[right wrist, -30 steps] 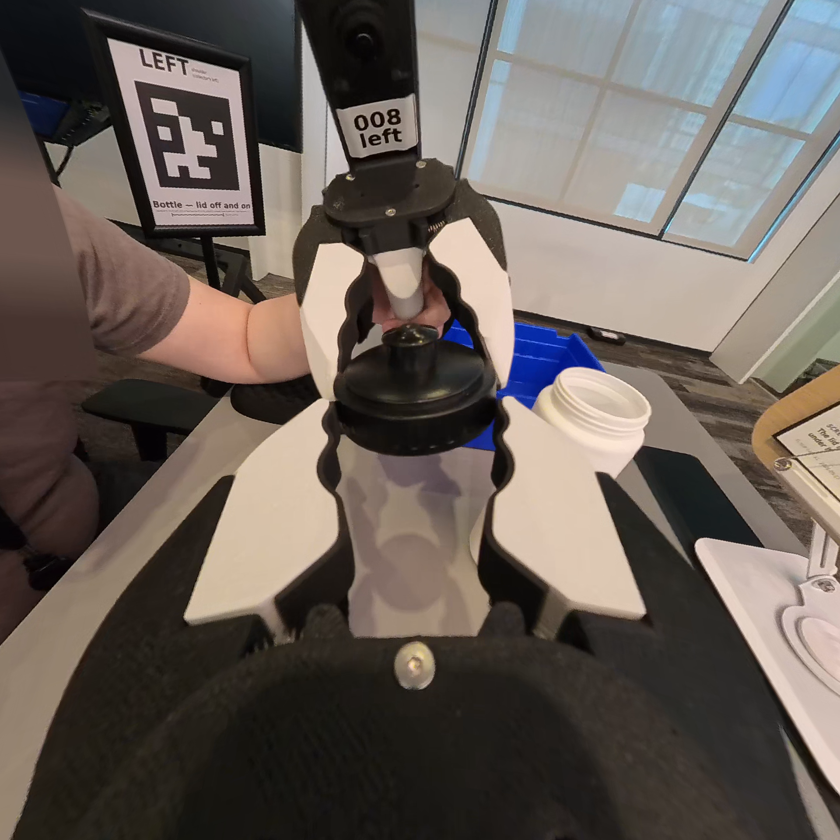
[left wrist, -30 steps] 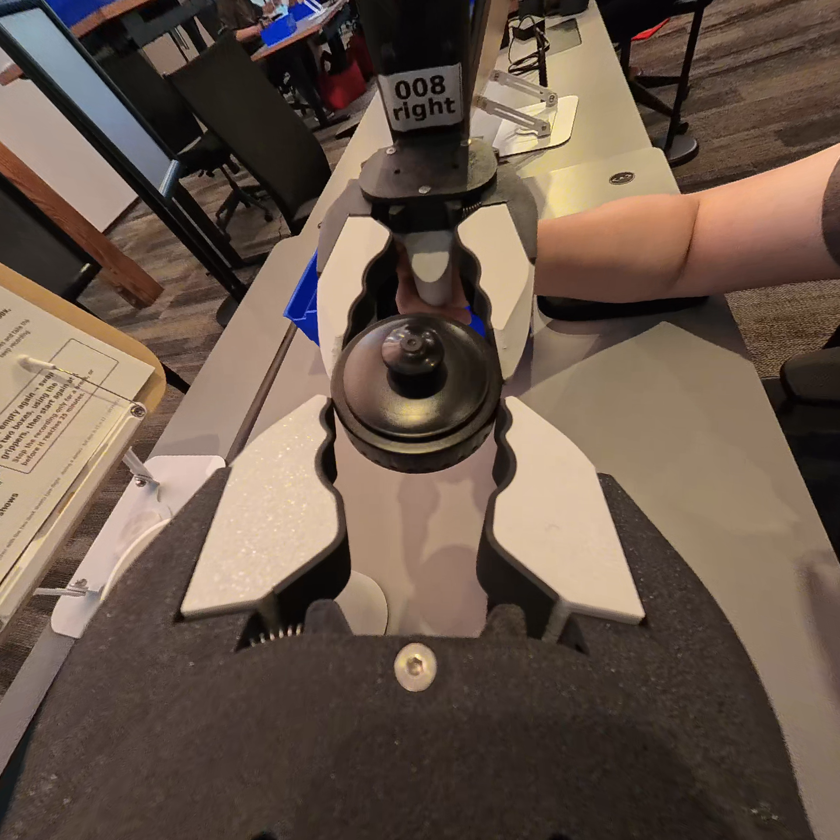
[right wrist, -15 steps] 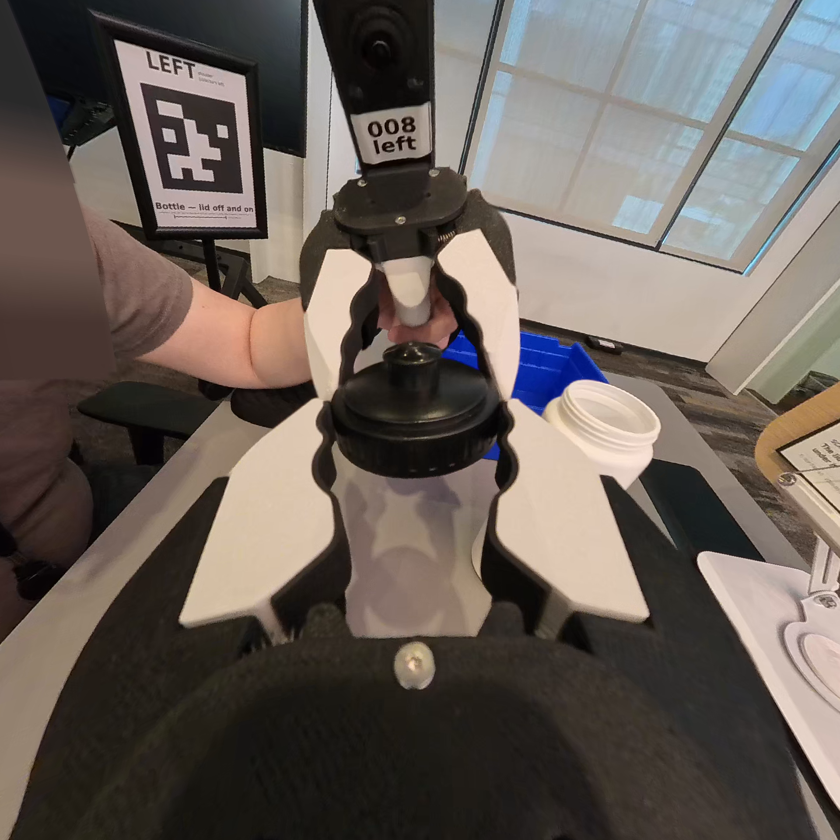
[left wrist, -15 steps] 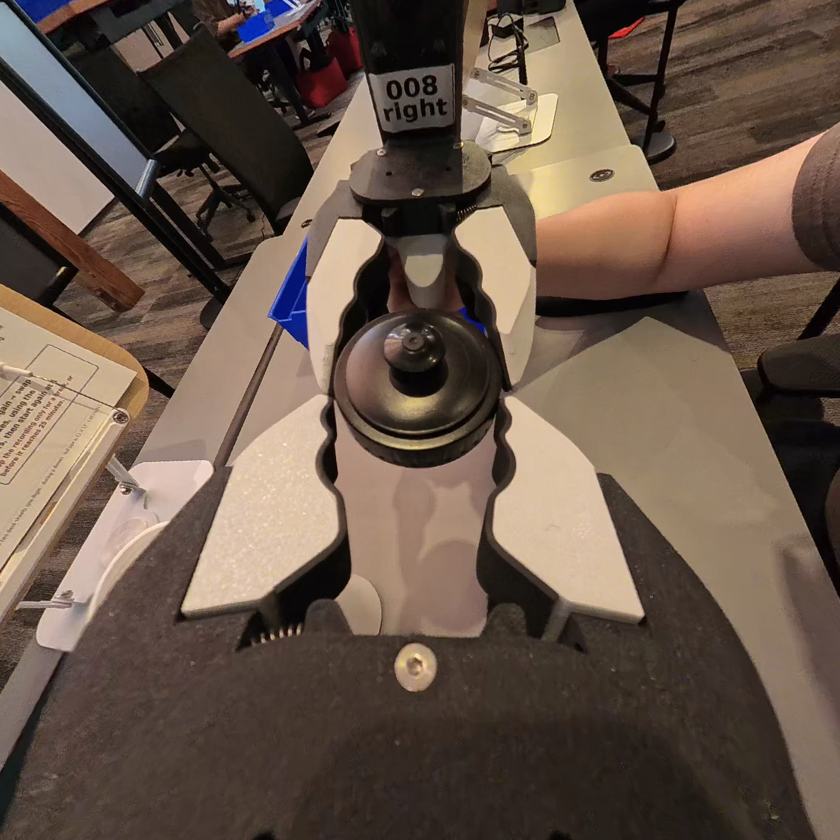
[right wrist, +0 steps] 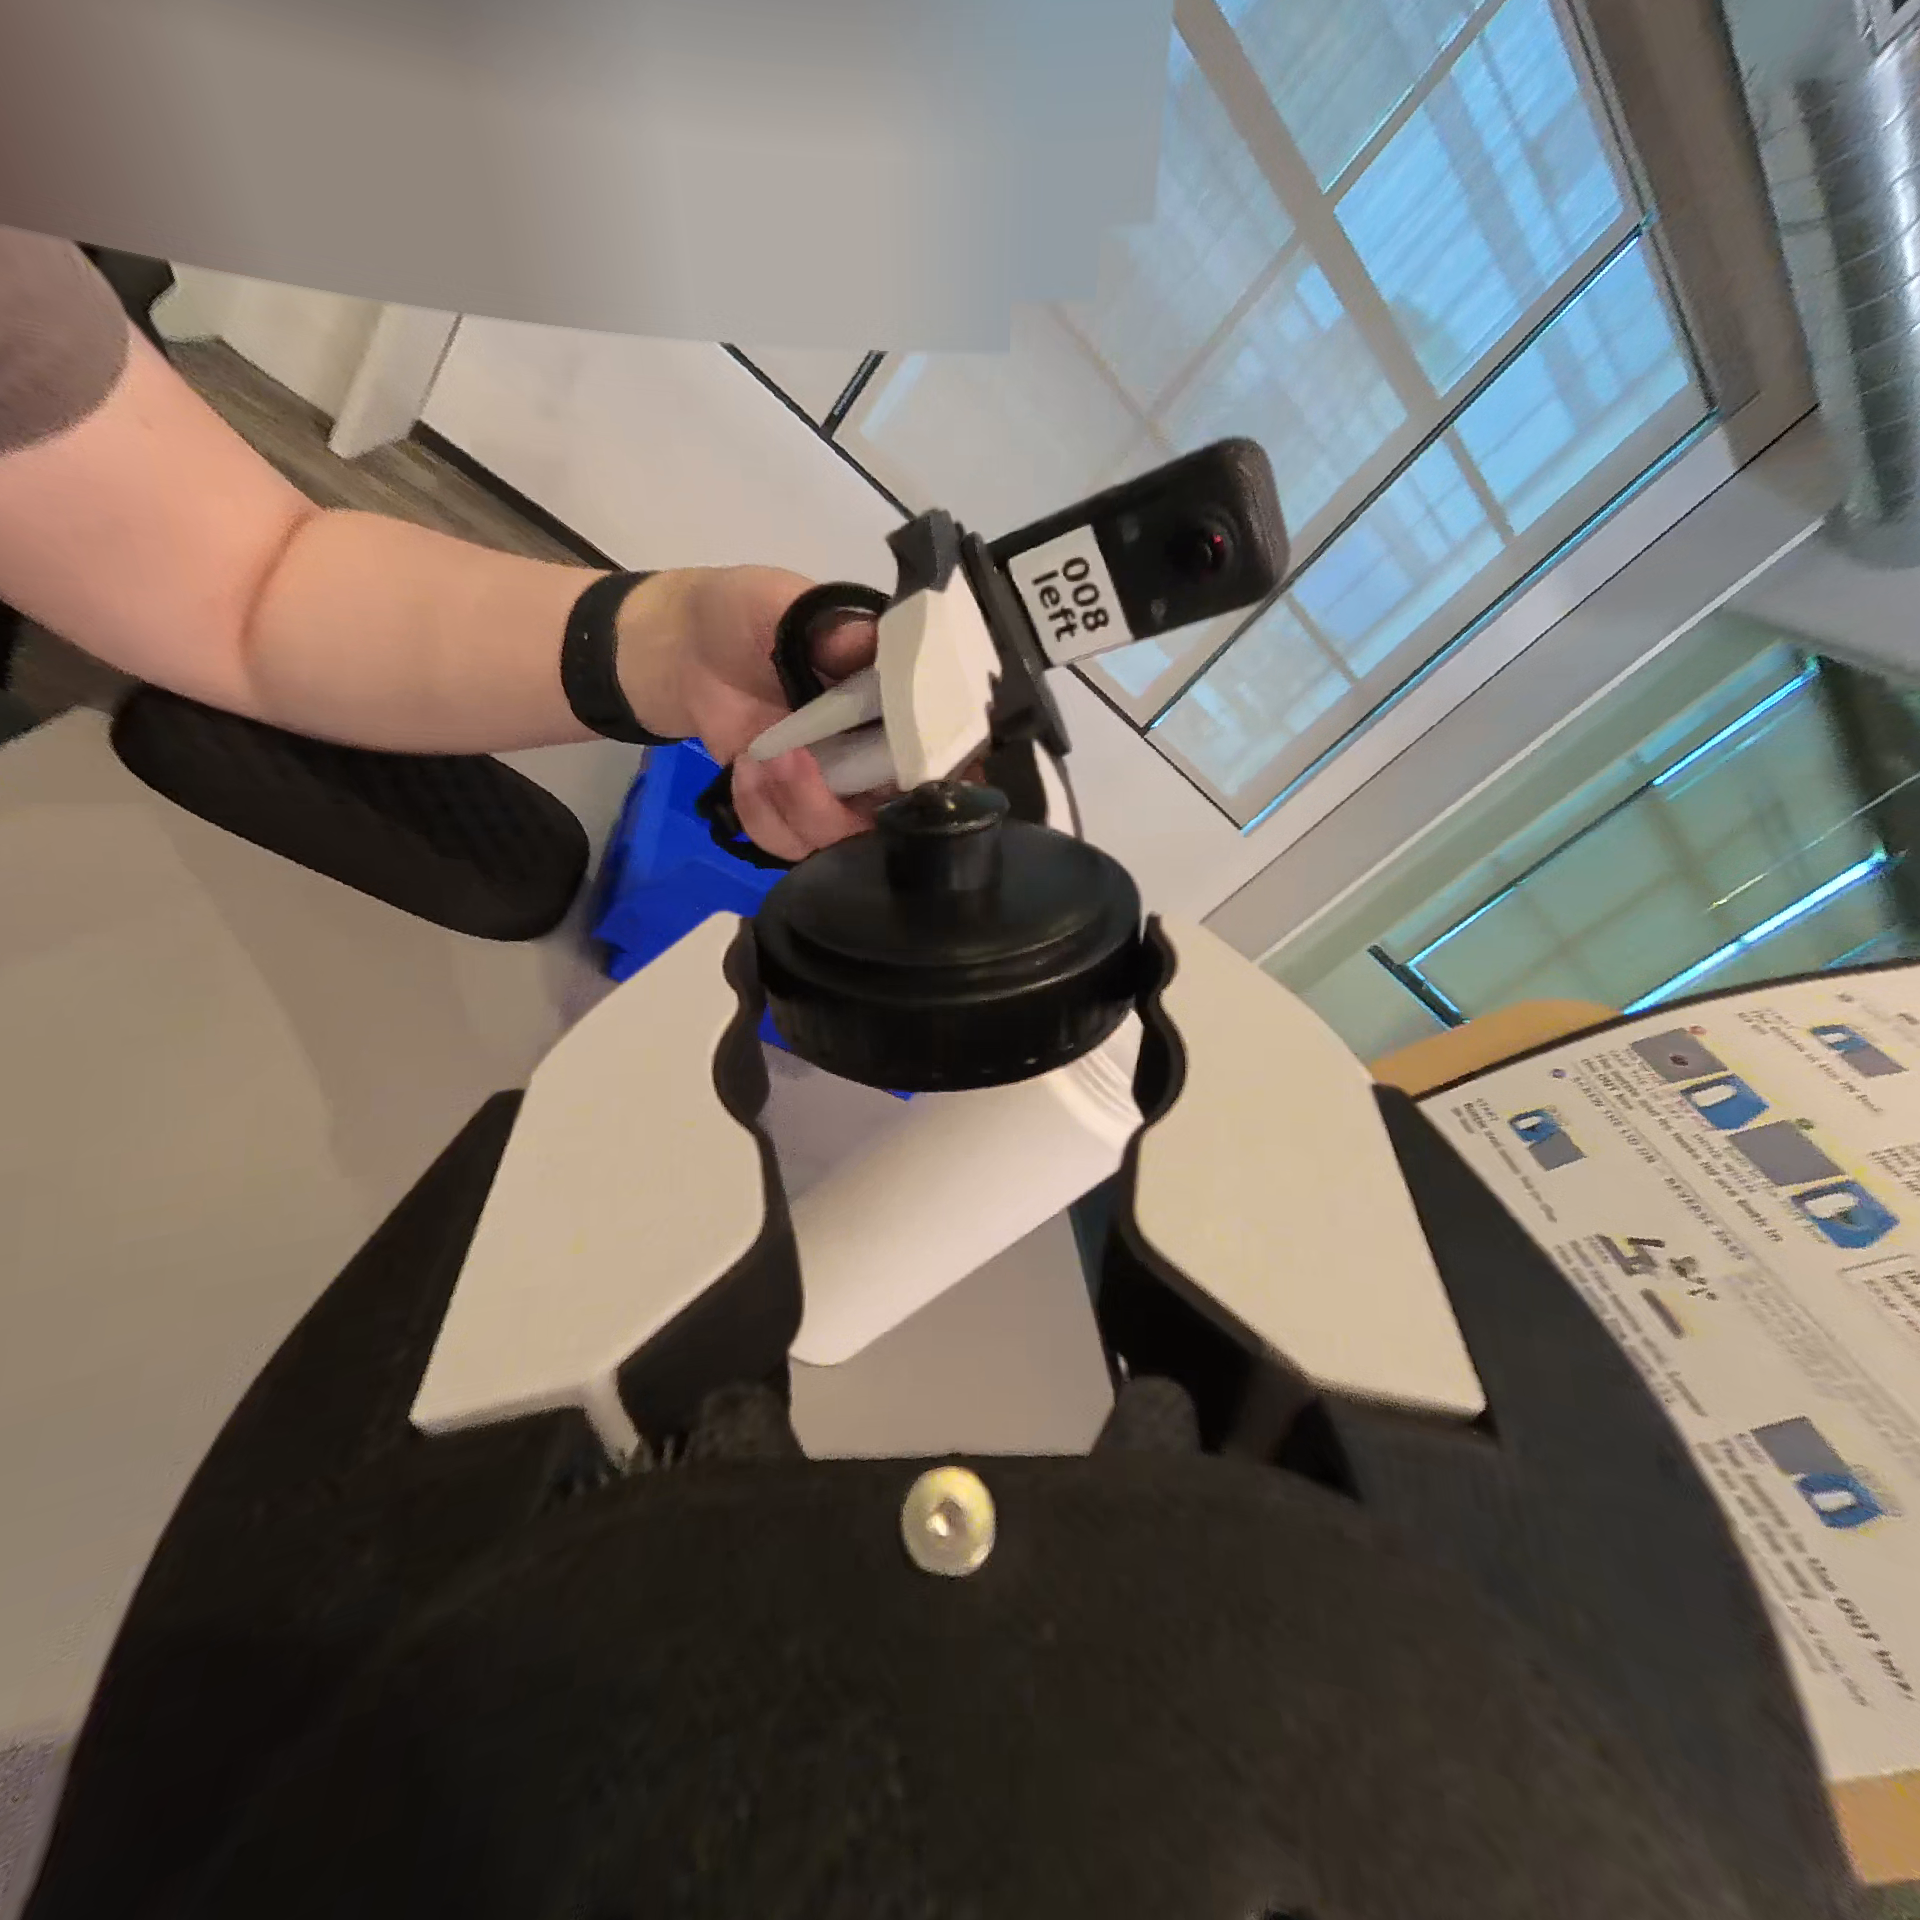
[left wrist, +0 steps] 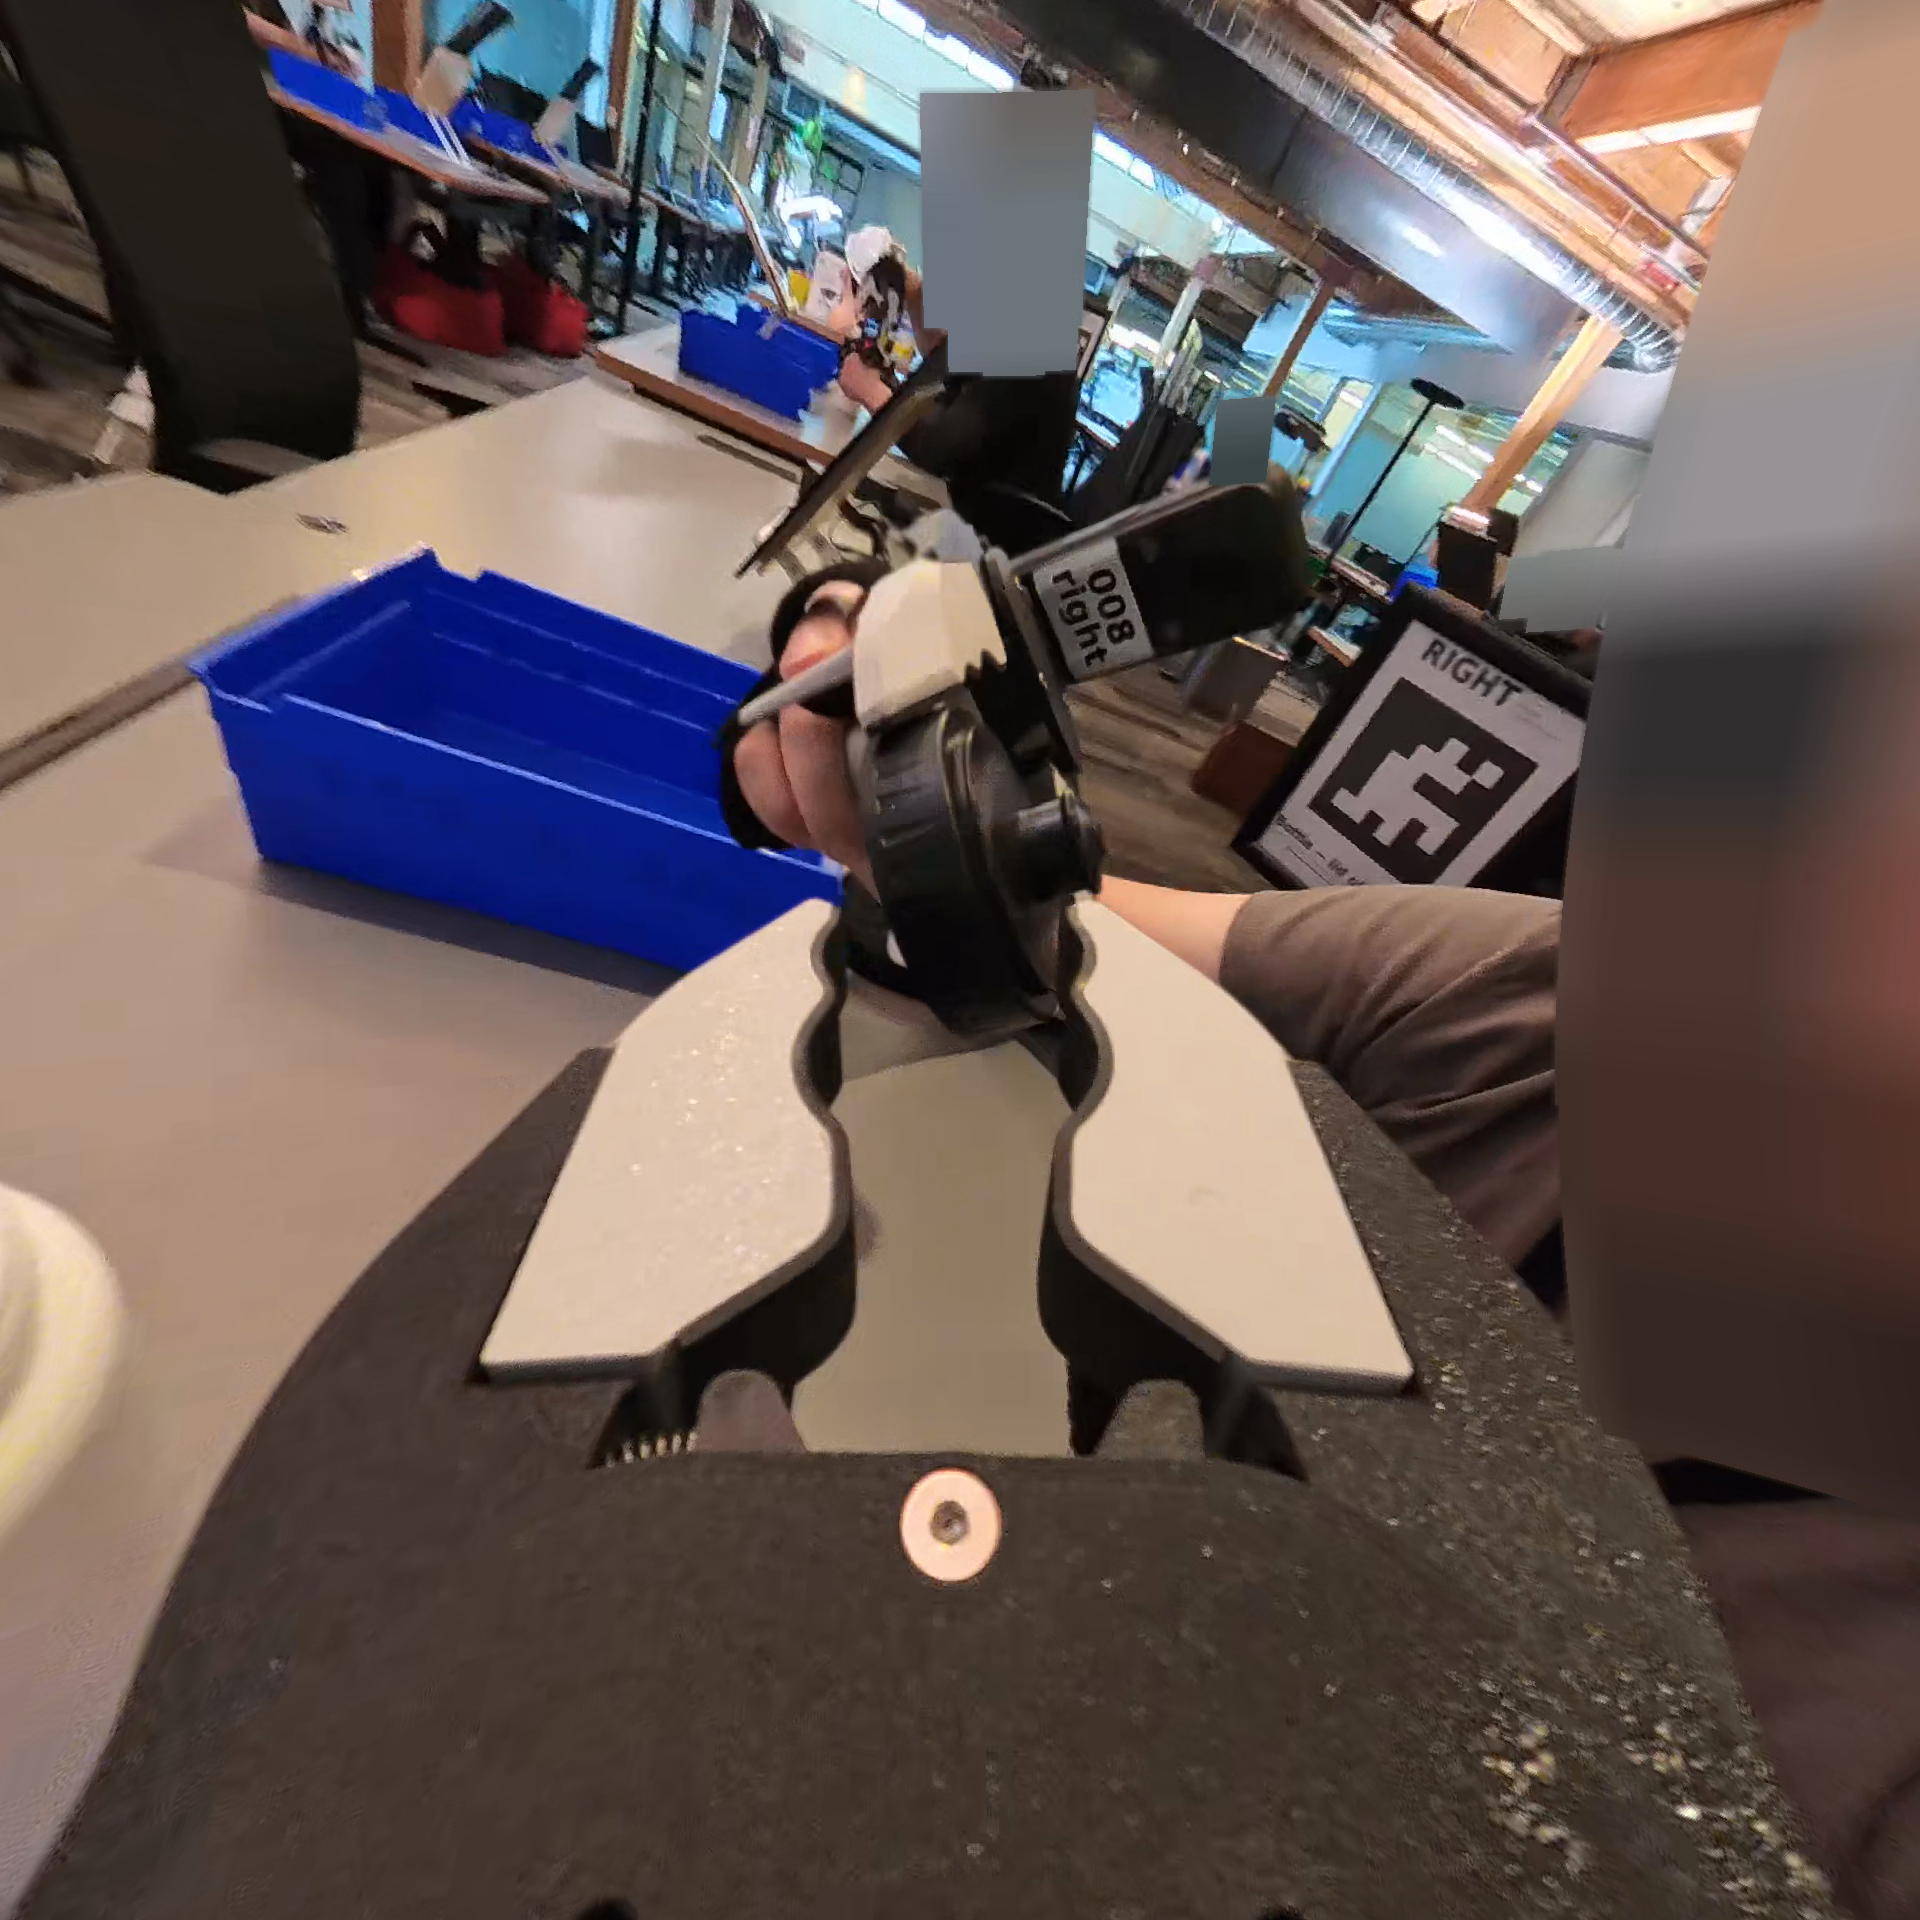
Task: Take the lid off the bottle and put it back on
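One black lid (right wrist: pixel 940 935) sits pinched in the right tool (right wrist: pixel 948 971); whether the left tool (left wrist: pixel 951 935) grips is unclear.

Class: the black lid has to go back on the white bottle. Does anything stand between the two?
Nothing visible does. The right gripper is shut on the lid, and the white bottle shows just past it in the right wrist view, with nothing between. The blue bin stands off to the side.

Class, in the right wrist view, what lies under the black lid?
A white bottle, its ribbed neck peeking out at right. The lid covers its mouth, so contact cannot be judged.
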A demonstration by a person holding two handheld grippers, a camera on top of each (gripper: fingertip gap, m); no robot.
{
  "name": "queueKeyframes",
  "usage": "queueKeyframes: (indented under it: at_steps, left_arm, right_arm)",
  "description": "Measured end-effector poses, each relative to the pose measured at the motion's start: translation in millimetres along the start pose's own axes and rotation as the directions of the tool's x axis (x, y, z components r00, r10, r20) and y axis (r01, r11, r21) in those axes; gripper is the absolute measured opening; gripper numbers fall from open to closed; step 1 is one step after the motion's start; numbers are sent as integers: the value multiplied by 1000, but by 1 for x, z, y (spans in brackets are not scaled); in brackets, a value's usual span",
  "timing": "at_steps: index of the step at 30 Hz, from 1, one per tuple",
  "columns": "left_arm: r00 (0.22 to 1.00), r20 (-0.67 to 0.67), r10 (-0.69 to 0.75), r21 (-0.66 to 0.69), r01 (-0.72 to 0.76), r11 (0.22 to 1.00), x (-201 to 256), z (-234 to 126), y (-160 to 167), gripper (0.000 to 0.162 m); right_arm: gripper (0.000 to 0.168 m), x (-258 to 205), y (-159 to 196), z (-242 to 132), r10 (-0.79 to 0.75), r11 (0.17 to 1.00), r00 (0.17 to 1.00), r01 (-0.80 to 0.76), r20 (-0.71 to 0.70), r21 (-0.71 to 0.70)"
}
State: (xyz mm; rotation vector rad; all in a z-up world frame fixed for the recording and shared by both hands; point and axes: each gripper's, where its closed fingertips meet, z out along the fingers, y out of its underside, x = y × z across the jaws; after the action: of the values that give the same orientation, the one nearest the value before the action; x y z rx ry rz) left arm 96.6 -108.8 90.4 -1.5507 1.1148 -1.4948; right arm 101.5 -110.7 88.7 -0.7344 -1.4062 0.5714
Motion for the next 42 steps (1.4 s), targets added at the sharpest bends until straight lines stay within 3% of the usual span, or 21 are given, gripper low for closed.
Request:
queueKeyframes:
  at_steps: [2, 13, 14, 16, 21, 25, 27, 31, 33, 35, 42]
  left_arm:
    - [1000, -6, -12, -40, 12, 999, 1, 5, 8, 29]
    - [961, -227, -157, 63, 176, 982, 16, 10, -1, 12]
    - [969, -199, -144, 42, 155, 987, 12, 13, 5, 10]
    - [975, -181, -130, 3, 133, 991, 10, 20, 15, 10]
    - [972, -177, -156, 4, 159, 987, 2, 20, 18, 9]
    - [966, -209, -150, 47, 164, 985, 10, 12, 5, 9]
    - [966, -219, -137, 75, 157, 985, 15, 6, -2, 9]
    - [942, -292, -167, 110, 207, 972, 28, 2, -11, 9]
    - [915, -352, -199, 94, 246, 965, 37, 4, -10, 9]
    - [896, -387, -219, 78, 268, 960, 43, 7, -9, 9]
    - [861, -430, -272, 58, 327, 943, 45, 10, -7, 9]
  right_arm:
    - [71, -2, 3, 1, -22, 1000, 1000, 22, 0, -14]
    - [74, -6, 0, 6, -53, 998, 997, 54, -50, 22]
    - [67, -6, -1, 6, -55, 998, 997, 57, -56, 28]
    - [37, -8, -1, 5, -59, 998, 997, 61, -46, 34]
    - [28, -5, 3, 1, -61, 998, 998, 61, -31, 6]
    - [62, 3, -3, -6, -49, 998, 997, 51, -52, 30]
    - [69, 2, 2, -4, -77, 997, 995, 78, -67, 13]
    - [88, 3, 16, 6, -325, 946, 920, 310, -219, -99]
    - [92, 0, 13, 8, -483, 876, 825, 460, -295, -146]
    - [91, -1, 3, 6, -531, 842, 763, 522, -369, -134]
    - [76, -4, -11, 2, -522, 842, 755, 529, -396, -102]
